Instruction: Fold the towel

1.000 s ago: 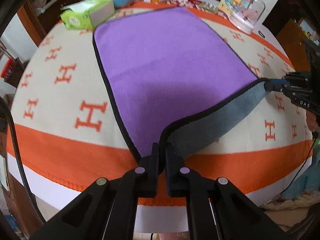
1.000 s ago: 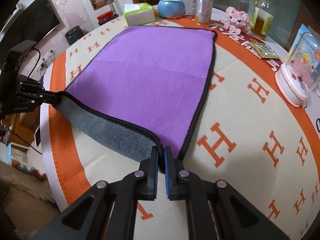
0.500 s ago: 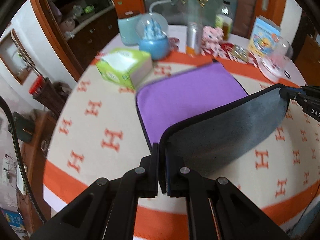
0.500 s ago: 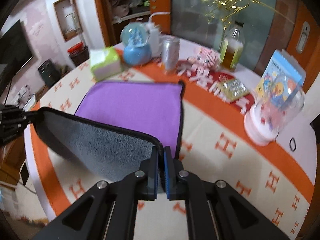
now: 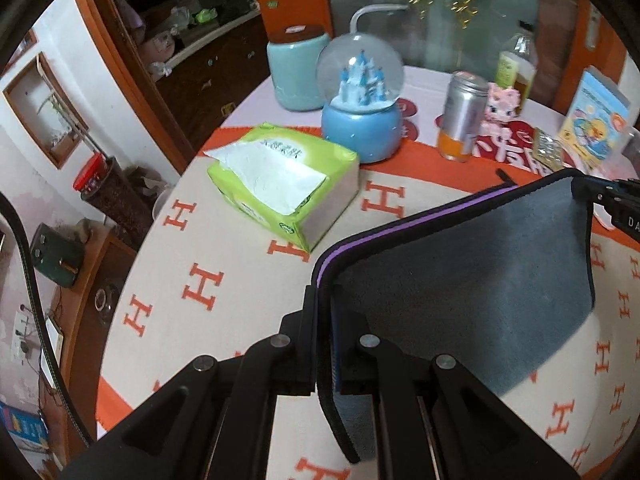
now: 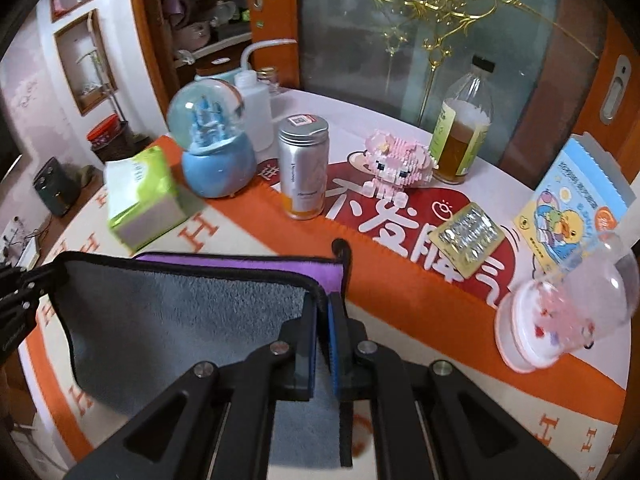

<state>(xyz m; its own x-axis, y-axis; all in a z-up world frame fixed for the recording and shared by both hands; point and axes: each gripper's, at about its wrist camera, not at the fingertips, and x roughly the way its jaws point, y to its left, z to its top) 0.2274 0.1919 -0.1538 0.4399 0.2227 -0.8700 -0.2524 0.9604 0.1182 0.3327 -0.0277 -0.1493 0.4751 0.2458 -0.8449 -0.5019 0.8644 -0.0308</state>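
Observation:
The towel (image 5: 472,288) is purple on one face and grey on the other, with a black hem. Its near half is lifted and carried over the far half, grey side towards me, so only a thin purple strip (image 6: 248,262) shows by the far edge. My left gripper (image 5: 323,300) is shut on the towel's left corner. My right gripper (image 6: 323,312) is shut on the right corner. Each gripper also shows at the edge of the other view: the right one (image 5: 616,200), the left one (image 6: 20,288).
Beyond the towel on the round table stand a green tissue box (image 5: 280,184), a blue snow globe (image 5: 360,100), a silver can (image 6: 302,168), a pink brick toy (image 6: 396,160), a bottle (image 6: 460,132), a foil pack (image 6: 470,240), a booklet (image 6: 572,208) and a pink dome (image 6: 560,312).
Both grippers have lifted the near edge and carried it forward over the towel. The purple face, fully open one second ago, is now almost covered by the grey side.

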